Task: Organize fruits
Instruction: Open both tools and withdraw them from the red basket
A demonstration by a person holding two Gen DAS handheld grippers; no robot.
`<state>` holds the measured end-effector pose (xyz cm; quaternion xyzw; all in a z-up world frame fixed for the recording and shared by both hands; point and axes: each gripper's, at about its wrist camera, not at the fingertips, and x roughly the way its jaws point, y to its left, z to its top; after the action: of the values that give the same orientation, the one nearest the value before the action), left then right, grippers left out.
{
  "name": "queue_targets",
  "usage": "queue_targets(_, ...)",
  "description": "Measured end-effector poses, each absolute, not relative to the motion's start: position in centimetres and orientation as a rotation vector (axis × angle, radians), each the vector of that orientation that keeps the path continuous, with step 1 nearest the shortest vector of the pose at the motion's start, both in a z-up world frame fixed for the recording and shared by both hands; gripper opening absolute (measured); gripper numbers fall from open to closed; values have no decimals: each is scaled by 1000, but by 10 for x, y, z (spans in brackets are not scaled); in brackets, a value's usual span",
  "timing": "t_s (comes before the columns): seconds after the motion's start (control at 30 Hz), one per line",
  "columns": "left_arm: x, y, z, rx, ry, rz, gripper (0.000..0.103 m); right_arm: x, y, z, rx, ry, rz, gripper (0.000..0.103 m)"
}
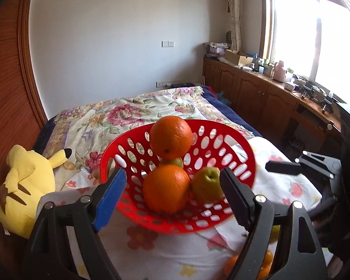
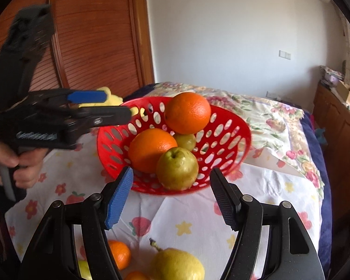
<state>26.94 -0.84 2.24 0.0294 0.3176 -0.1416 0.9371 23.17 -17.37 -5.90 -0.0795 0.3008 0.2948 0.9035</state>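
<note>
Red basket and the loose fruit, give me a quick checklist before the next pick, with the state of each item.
1. Left gripper empty, jaws apart: ok.
2. Right gripper empty, jaws apart: ok.
3. Red basket upright on the cloth: ok.
4. Basket has room: not ok, top orange sits piled above the lower orange and green apple.
5. Fruit left outside: yes, a yellow pear and small orange lie near the right gripper.
6. Top orange stable: cannot tell.
</note>
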Motion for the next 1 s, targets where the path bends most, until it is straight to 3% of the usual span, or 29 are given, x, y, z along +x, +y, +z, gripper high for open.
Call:
queue_targets(0.7, 129, 0, -26, 63, 605, -270, 82, 135, -213, -90, -76, 619, 478, 74)
queue_targets(0.8, 118, 1, -38, 50, 619, -269, 82, 125, -214, -99, -70, 636, 477, 72)
queue_targets(1.0, 102, 2, -60, 31, 642, -267, 82, 107, -207, -118, -76, 671, 506, 60)
